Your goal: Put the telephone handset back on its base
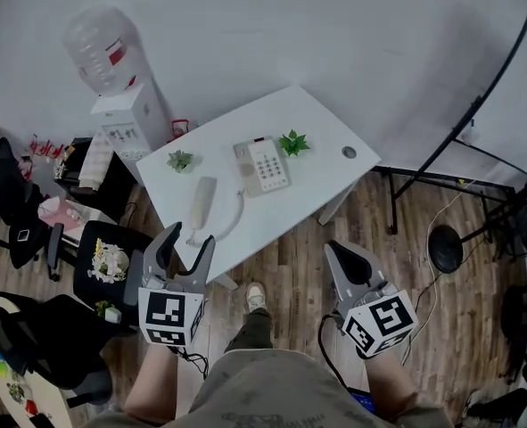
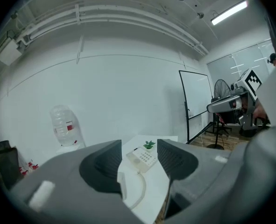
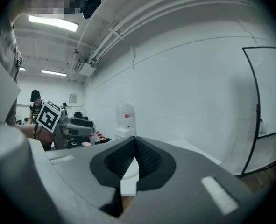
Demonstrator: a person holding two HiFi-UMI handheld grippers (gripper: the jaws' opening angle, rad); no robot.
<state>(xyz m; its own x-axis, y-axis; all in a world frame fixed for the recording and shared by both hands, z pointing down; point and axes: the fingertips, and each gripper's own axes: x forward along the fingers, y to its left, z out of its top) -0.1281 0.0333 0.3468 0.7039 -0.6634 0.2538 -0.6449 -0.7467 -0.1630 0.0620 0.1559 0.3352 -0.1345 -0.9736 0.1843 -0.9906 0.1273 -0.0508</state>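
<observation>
A white table point(image 1: 317, 181) carries the beige telephone base point(image 1: 261, 165) with its keypad facing up. The white handset point(image 1: 202, 203) lies flat on the table to the left of the base, and its cord point(image 1: 232, 223) curves back to it. My left gripper point(image 1: 190, 236) is open, hovering off the table's near edge just short of the handset. In the left gripper view my left gripper point(image 2: 138, 146) frames the base point(image 2: 143, 157) and the handset point(image 2: 121, 183) between its jaws. My right gripper point(image 1: 336, 251) is shut and empty over the floor right of the table; its jaws point(image 3: 135, 141) meet.
Two small green plants point(image 1: 180, 160) point(image 1: 292, 143) stand on the table either side of the base. A water dispenser point(image 1: 125, 105) and black office chairs point(image 1: 102, 261) crowd the left. A black stand frame point(image 1: 477, 123) and a round fan base point(image 1: 445, 248) are on the right.
</observation>
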